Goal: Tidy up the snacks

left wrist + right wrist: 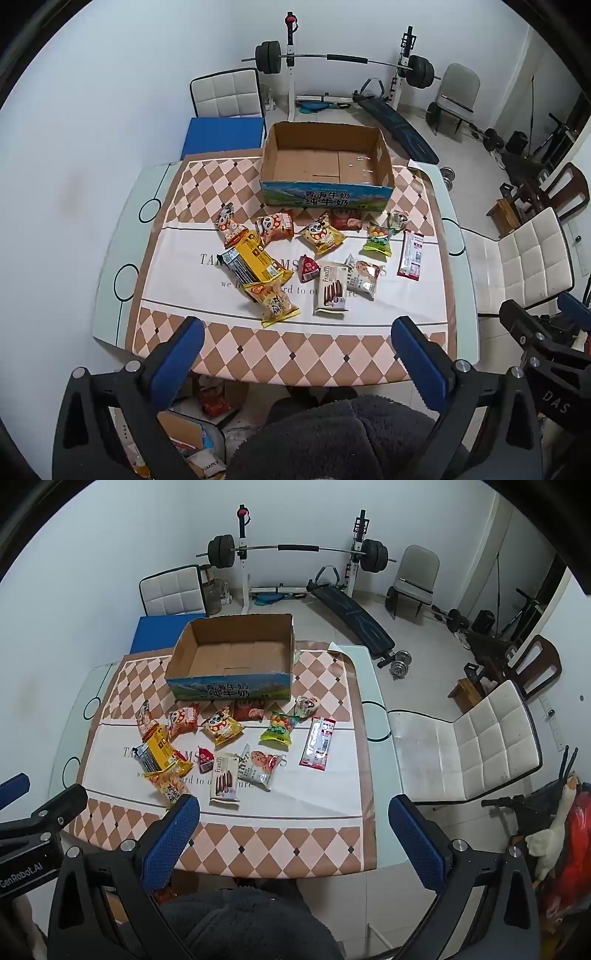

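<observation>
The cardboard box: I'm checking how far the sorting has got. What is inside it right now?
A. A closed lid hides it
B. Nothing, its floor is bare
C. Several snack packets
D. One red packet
B: the cardboard box shows only bare floor, while the snack packets all lie on the tablecloth before it.

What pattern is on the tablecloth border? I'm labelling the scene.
Brown and pale pink diamond checks on the tablecloth, clearest in the left wrist view.
</observation>
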The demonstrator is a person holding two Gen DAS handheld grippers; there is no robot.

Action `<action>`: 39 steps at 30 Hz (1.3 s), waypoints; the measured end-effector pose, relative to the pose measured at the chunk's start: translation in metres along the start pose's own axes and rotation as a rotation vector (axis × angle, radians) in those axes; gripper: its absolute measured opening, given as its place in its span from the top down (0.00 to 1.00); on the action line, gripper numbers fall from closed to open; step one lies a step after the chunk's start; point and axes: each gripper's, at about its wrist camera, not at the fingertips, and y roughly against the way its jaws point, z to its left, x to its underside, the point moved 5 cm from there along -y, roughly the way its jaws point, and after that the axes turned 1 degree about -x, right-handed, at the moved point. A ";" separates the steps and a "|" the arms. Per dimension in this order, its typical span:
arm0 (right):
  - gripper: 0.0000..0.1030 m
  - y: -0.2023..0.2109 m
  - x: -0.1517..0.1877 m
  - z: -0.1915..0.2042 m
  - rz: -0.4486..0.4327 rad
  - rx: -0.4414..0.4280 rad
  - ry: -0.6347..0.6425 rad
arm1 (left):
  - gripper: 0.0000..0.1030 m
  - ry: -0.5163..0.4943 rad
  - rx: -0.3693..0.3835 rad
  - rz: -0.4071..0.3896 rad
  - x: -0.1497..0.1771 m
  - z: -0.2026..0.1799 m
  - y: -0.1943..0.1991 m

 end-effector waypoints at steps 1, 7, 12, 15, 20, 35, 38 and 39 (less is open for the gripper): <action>0.00 0.000 0.000 0.000 -0.004 -0.003 -0.001 | 0.00 -0.002 0.000 0.003 0.000 -0.001 0.000; 0.00 0.001 0.002 -0.002 0.002 -0.005 0.000 | 0.00 -0.006 -0.001 0.007 0.000 -0.008 -0.001; 0.00 0.000 0.005 -0.004 0.009 -0.013 -0.001 | 0.00 0.006 0.017 -0.001 0.003 -0.005 0.000; 0.00 0.000 0.006 -0.006 0.012 -0.015 -0.003 | 0.00 0.009 0.018 0.004 0.008 -0.006 0.004; 0.00 -0.002 0.010 -0.005 0.024 -0.017 -0.013 | 0.00 0.007 0.022 0.006 0.006 -0.006 0.004; 0.00 -0.001 0.003 -0.009 0.025 -0.019 -0.017 | 0.00 0.014 0.028 0.019 0.016 -0.014 0.000; 0.00 -0.001 0.005 -0.008 0.021 -0.017 -0.017 | 0.00 0.019 0.028 0.020 0.017 -0.015 0.000; 0.00 -0.001 0.004 -0.009 0.021 -0.018 -0.016 | 0.00 0.015 0.027 0.018 0.017 -0.015 0.000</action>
